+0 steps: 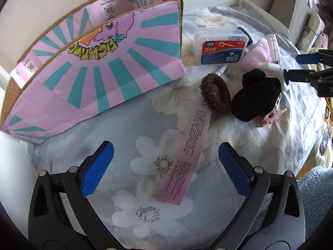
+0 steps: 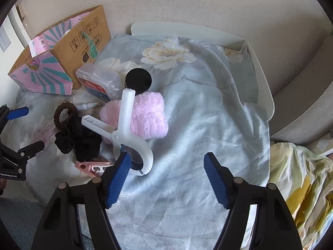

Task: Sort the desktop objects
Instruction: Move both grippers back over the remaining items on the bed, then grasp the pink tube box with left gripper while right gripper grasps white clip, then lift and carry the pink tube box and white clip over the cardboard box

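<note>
My left gripper (image 1: 165, 148) is open and empty above a flat pink packet (image 1: 187, 156) on the floral cloth. Beyond it lie a brown hair tie (image 1: 215, 92), a black scrunchie (image 1: 255, 95), a pink clothespin (image 1: 271, 117) and a clear floss-pick box (image 1: 221, 45). My right gripper (image 2: 166, 159) is open and empty, just right of a large white clamp (image 2: 128, 133) that rests against a pink fluffy roll (image 2: 145, 116). A black-lidded jar (image 2: 138, 80) stands behind the roll. The pink-and-teal cardboard box (image 1: 100, 62) stands open at the left.
The cloth covers a white table (image 2: 263, 87) set against a beige wall. A grey sofa (image 2: 308, 108) and a yellow floral blanket (image 2: 301, 187) lie to the right. The right gripper also shows at the right edge of the left wrist view (image 1: 299, 67).
</note>
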{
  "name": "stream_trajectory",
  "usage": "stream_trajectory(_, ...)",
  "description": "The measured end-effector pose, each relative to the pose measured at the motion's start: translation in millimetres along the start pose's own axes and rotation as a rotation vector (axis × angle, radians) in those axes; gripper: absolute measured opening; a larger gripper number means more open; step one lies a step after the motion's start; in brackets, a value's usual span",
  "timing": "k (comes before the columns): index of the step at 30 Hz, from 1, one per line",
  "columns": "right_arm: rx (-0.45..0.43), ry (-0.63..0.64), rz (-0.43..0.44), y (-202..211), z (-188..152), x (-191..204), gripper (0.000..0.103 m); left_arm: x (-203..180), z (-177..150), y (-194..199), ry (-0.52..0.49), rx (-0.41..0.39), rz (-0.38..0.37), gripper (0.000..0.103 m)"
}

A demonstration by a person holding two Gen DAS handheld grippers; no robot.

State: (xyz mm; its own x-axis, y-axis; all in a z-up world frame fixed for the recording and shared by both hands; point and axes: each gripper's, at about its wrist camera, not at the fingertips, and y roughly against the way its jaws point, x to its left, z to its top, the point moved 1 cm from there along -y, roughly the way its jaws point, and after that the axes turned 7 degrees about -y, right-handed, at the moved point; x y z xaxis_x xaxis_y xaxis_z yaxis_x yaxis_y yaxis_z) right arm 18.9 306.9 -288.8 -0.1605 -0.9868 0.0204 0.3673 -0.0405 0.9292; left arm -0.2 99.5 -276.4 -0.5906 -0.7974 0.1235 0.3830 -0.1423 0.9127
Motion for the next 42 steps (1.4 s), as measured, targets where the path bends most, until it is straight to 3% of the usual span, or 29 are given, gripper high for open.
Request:
stream_trajectory(6,0.032,0.015,0.016,-11.6,1.5,3.8,0.061,-5.4,4.9,-4.0,-0.025,0.001,-0.014,0.101)
stream_trajectory(15,0.036,0.006,0.027,-15.7,4.5,6.8,0.060,-0.6,4.6,-6.8,-0.002,-0.006,-0.042,0.097)
stream_trajectory(21,0.037,0.010,0.028,-17.0,5.0,8.1,0.059,-0.6,2.3,-7.7,-0.011,-0.007,-0.031,0.080)
stream_trajectory(23,0.044,0.002,0.038,-19.0,4.8,7.8,0.054,-2.6,1.3,-9.2,-0.025,-0.001,-0.020,0.073)
stream_trajectory(26,0.062,-0.011,0.056,-23.0,4.1,7.9,0.043,-6.5,0.6,-8.3,-0.047,-0.009,-0.017,0.055)
stream_trajectory(28,0.068,-0.007,0.063,-24.2,4.0,10.0,0.031,-10.5,0.6,-5.7,-0.066,-0.013,-0.022,0.030)
stream_trajectory(29,0.069,-0.005,0.064,-24.3,3.6,11.4,0.029,-12.9,0.9,-5.0,-0.079,-0.012,-0.016,0.024)
stream_trajectory(34,0.049,-0.004,0.087,-17.4,0.7,16.3,0.017,-16.2,-0.5,0.7,-0.100,-0.023,-0.030,0.020)
stream_trajectory(42,0.013,-0.036,0.128,-5.5,-3.5,14.8,0.012,-11.0,-0.6,10.6,-0.048,-0.049,-0.066,0.020)
